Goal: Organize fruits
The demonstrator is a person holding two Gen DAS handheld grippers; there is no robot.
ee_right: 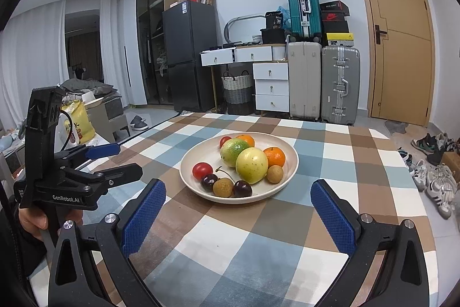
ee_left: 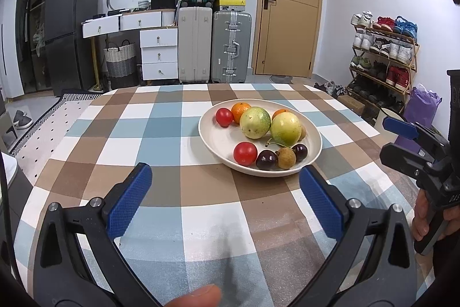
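- On the table (ee_left: pixel 178 134), a bit past its middle, sits a white plate (ee_left: pixel 214 135) with all the fruit in it.
- Two big green-yellow fruits (ee_left: pixel 255 123) sit in the middle, touching each other.
- Two oranges (ee_right: pixel 274 156) sit behind them, and two red tomatoes (ee_left: pixel 245 153) sit at the left side.
- At the front edge, two dark cherries (ee_left: pixel 266 159) and a brown longan (ee_left: pixel 285 158) huddle together. One more longan (ee_right: pixel 274 174) sits at the right.
- No fruit lies on the cloth (ee_right: pixel 230 243). I see no other bowl or box to sort into.
- So the fruit looks all gathered up, or the sorting has not begun. I cannot tell which.
- Near the plate, the left gripper (ee_left: pixel 225 202) has its jaws wide apart and holds nothing.
- Beside it, the right gripper (ee_right: pixel 238 216) is spread wide too, and it is empty.
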